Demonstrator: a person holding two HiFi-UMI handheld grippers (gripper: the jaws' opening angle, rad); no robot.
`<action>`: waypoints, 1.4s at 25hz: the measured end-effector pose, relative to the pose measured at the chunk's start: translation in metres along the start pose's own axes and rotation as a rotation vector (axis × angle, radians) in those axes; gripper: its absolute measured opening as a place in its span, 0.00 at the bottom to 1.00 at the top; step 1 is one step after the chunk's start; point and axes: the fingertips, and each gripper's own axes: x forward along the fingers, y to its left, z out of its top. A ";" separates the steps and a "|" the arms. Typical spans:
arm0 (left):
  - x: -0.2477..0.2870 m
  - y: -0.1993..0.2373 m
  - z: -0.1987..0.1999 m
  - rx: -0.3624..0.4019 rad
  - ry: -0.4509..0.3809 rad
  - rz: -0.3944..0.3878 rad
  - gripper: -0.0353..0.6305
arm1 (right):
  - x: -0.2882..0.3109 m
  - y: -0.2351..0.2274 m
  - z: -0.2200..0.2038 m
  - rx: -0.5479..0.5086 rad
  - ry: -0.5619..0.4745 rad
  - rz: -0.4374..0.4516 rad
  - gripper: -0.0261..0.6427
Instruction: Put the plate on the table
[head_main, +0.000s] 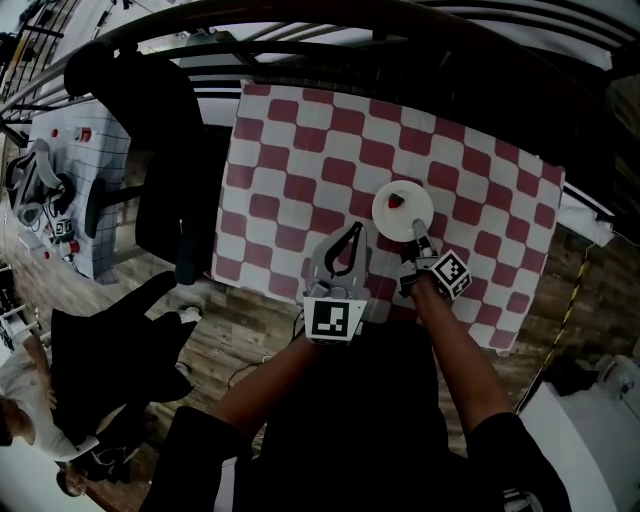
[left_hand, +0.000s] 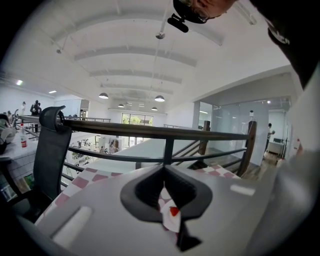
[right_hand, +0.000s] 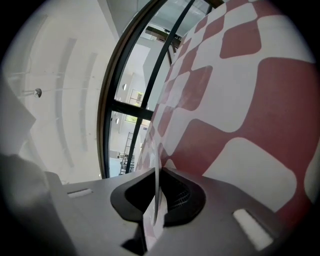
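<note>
Right gripper (head_main: 418, 233): jaws pinched narrow on the near rim of the white plate (head_main: 415, 200), and the rim runs edge-on between them in the right gripper view. Plate is over the checkered surface (head_main: 300, 150) close to its near edge, right of middle, straight ahead of those jaws. It's round, so no long axis, with a small red item (head_main: 397, 200) on top. Can't tell if it's touching down. Left gripper (head_main: 352, 232) is just beside it, jaws closed and empty. No readable writing, only marker squares.
</note>
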 end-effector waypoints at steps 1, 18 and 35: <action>-0.002 0.002 0.000 -0.006 -0.001 0.006 0.07 | -0.001 -0.003 0.000 -0.007 -0.007 -0.018 0.07; -0.025 -0.008 -0.007 -0.004 0.019 -0.009 0.07 | -0.013 -0.021 -0.014 -0.002 0.016 -0.132 0.17; -0.048 -0.013 -0.008 0.036 -0.002 -0.010 0.07 | -0.046 -0.034 -0.016 -0.038 -0.017 -0.206 0.21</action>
